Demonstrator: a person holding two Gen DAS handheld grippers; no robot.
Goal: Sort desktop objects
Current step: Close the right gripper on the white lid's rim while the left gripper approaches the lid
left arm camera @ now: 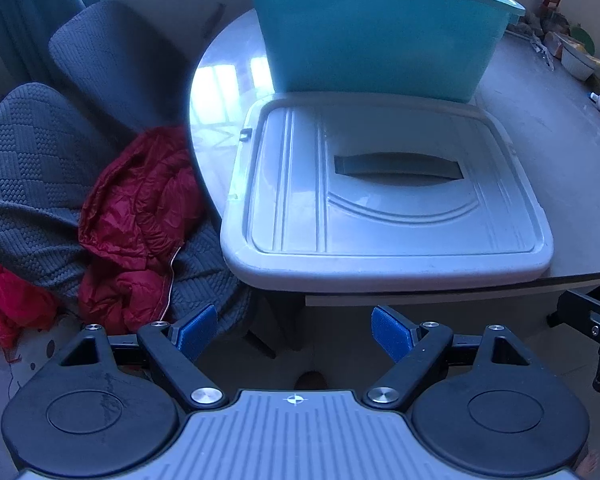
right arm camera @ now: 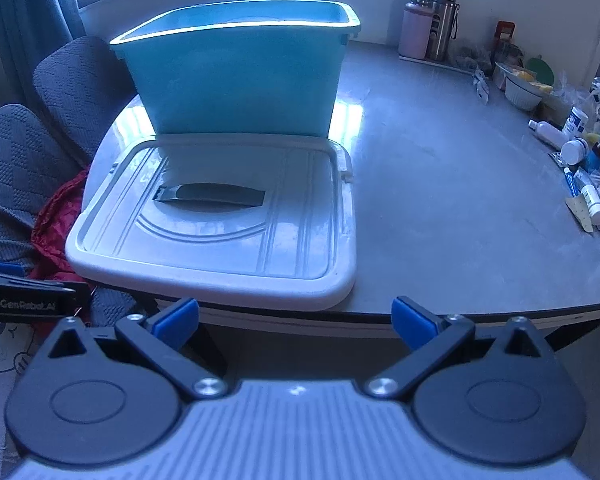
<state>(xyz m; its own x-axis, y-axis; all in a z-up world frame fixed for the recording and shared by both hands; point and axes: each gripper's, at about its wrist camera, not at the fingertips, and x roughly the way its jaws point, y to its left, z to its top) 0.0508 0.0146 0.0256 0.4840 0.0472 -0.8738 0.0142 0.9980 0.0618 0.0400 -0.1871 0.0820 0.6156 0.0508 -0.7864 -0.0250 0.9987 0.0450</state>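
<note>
A teal plastic bin (left arm camera: 372, 40) (right arm camera: 236, 72) stands open on the grey table. Its white lid (left arm camera: 384, 200) (right arm camera: 224, 216) lies flat in front of it at the table's near edge, with a dark handle recess (left arm camera: 398, 166) (right arm camera: 210, 198). My left gripper (left arm camera: 296, 334) is open and empty, below and in front of the lid. My right gripper (right arm camera: 296, 320) is open and empty, just off the table's front edge. Small bottles and tubes (right arm camera: 580, 160) lie at the table's right side.
Grey chairs (left arm camera: 40, 168) with a red jacket (left arm camera: 140, 216) stand left of the table. Flasks (right arm camera: 432, 24), a white bowl (right arm camera: 522, 92) and food packets sit at the back right. The other gripper shows at each view's side (left arm camera: 596, 332) (right arm camera: 20, 292).
</note>
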